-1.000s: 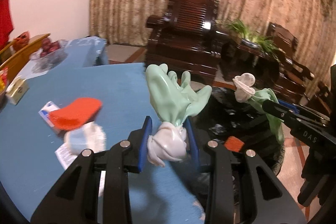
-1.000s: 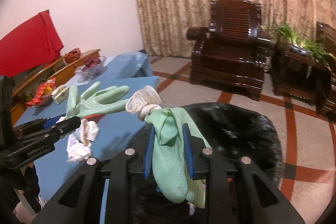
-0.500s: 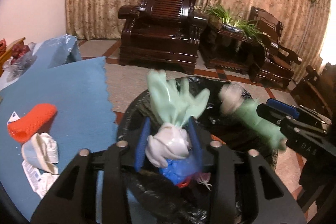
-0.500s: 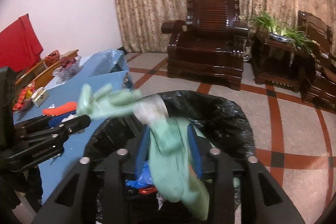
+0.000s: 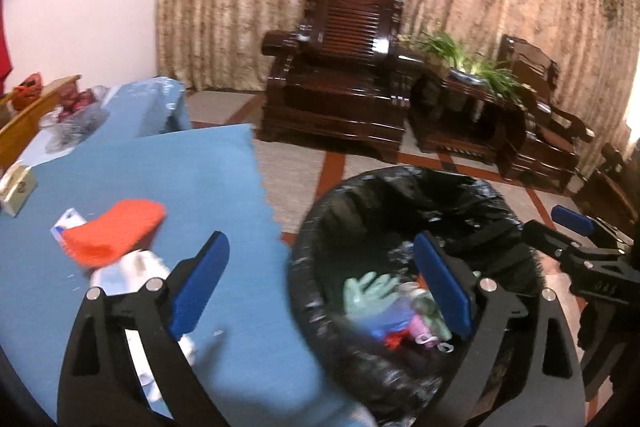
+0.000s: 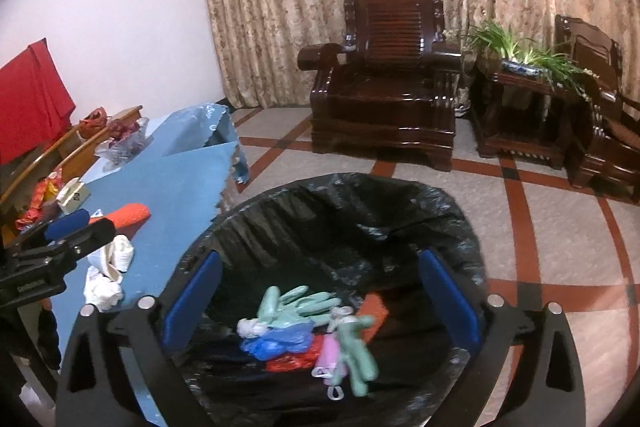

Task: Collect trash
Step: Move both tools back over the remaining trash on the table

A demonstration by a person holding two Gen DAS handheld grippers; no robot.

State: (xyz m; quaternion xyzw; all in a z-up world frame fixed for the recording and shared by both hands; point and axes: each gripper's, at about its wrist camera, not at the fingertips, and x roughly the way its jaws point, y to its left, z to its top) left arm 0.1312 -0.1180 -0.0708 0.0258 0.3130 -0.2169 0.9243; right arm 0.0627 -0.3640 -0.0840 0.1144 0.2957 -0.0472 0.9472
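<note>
A bin lined with a black bag (image 5: 400,175) (image 6: 360,183) stands on the floor beside the blue table (image 5: 160,167). Two pale green rubber gloves lie inside it on other rubbish: one glove (image 6: 296,303) (image 5: 368,291) lies flat, the other glove (image 6: 354,351) is blurred. My left gripper (image 5: 320,239) hangs over the bin's near rim with its jaws opening and nothing between them. My right gripper (image 6: 322,257) is over the bin mouth, jaws also opening and empty. On the table remain an orange piece (image 5: 116,231) (image 6: 128,213) and crumpled white paper (image 6: 108,267).
A small box (image 5: 16,187) and a bag of red fruit (image 5: 72,107) sit at the table's far side. Dark wooden armchairs (image 6: 384,87) and a plant stand (image 6: 520,87) line the curtain. Tiled floor (image 6: 560,227) lies right of the bin.
Both grippers went from shut on a green glove to wide open, and both gloves dropped into the bin. The left gripper came from over the table to the bin's edge.
</note>
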